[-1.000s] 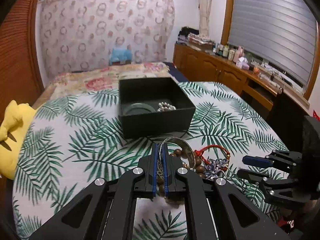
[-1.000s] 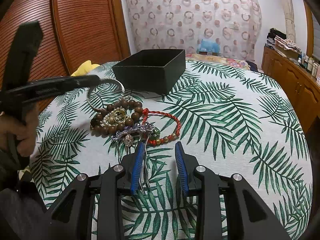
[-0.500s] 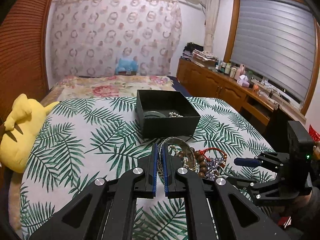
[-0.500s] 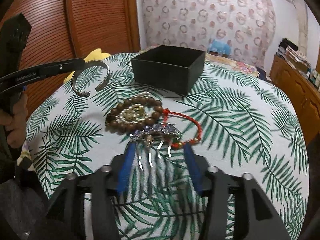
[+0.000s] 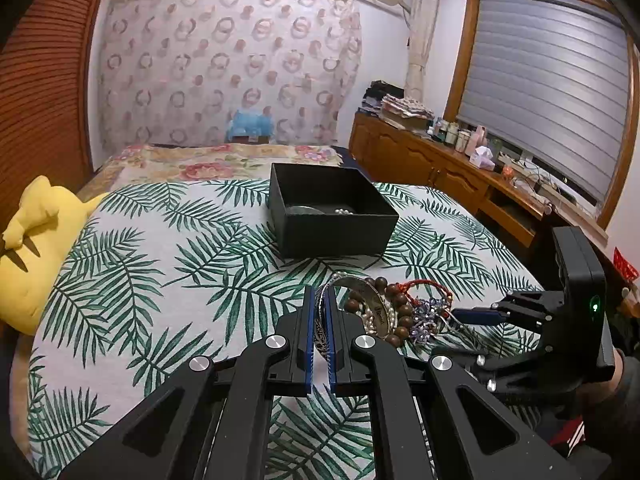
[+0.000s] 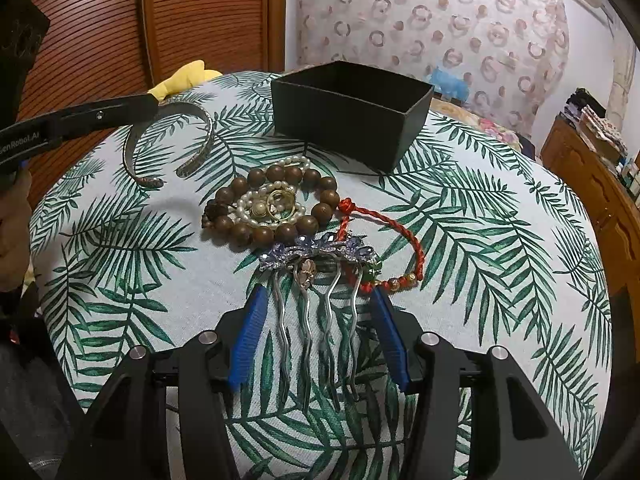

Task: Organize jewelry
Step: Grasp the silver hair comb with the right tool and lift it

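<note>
My left gripper (image 5: pixel 319 295) is shut on a silver cuff bangle (image 5: pixel 362 294) and holds it above the table; the bangle also shows in the right wrist view (image 6: pixel 170 142). My right gripper (image 6: pixel 318 302) is open, its fingers either side of the prongs of a blue flowered hair comb (image 6: pixel 316 276). A pile lies beyond the comb: a brown wooden bead bracelet (image 6: pixel 236 236), pearls with a gold ring (image 6: pixel 272 204) and a red cord bracelet (image 6: pixel 400 226). The black box (image 5: pixel 332 212) stands further back and holds a round piece and pearls.
The round table wears a palm-leaf cloth (image 5: pixel 160 264). A yellow plush toy (image 5: pixel 28 248) sits at its left edge. A bed (image 5: pixel 208 160) lies behind and a wooden sideboard (image 5: pixel 460 168) runs along the right wall.
My left gripper has lifted the bangle up and away from the pile. My right gripper has opened wider and moved forward around the hair comb's prongs.
</note>
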`<state>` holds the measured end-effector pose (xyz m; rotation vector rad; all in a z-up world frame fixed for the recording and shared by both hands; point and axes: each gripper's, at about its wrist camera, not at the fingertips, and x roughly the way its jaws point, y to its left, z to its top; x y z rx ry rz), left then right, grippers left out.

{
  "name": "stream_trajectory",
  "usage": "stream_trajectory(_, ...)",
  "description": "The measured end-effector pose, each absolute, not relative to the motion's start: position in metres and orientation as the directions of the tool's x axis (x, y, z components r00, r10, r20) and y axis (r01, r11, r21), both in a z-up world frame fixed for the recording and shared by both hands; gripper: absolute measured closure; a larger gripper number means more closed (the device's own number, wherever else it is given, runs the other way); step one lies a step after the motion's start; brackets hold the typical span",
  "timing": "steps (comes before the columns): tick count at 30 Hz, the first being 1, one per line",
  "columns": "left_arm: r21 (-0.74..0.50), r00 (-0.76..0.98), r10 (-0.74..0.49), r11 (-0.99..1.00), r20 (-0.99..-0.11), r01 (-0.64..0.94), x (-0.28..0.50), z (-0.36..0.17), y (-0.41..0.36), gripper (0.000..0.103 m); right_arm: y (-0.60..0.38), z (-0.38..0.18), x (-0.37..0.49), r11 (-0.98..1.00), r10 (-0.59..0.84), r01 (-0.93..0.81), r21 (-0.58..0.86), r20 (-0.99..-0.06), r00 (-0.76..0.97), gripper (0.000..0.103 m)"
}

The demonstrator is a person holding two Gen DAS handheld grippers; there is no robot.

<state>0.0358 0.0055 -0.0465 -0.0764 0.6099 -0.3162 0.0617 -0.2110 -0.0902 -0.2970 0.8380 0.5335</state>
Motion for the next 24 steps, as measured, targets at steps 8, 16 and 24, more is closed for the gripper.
stream_trajectory(8, -0.162, 0.772, -0.314, 0.949, -0.552, 0.270, 0.035, -0.047, 0.005, 0.099, -0.215, -0.078, 0.056, 0.828, 0.390, -0.561, -0.005, -0.713, 0.583, 0.067)
stream_trajectory(16, -0.160, 0.769, -0.314, 0.949, -0.556, 0.272, 0.035, -0.049, 0.003, 0.099, -0.215, -0.066, 0.059, 0.828, 0.428, -0.561, 0.032, -0.683, 0.592, 0.090)
stream_trajectory(24, -0.154, 0.773, -0.315, 0.949, -0.551, 0.276, 0.036, -0.049, 0.002, 0.099, -0.214, -0.055, 0.062, 0.811, 0.459, -0.583, 0.048, -0.670, 0.583, 0.099)
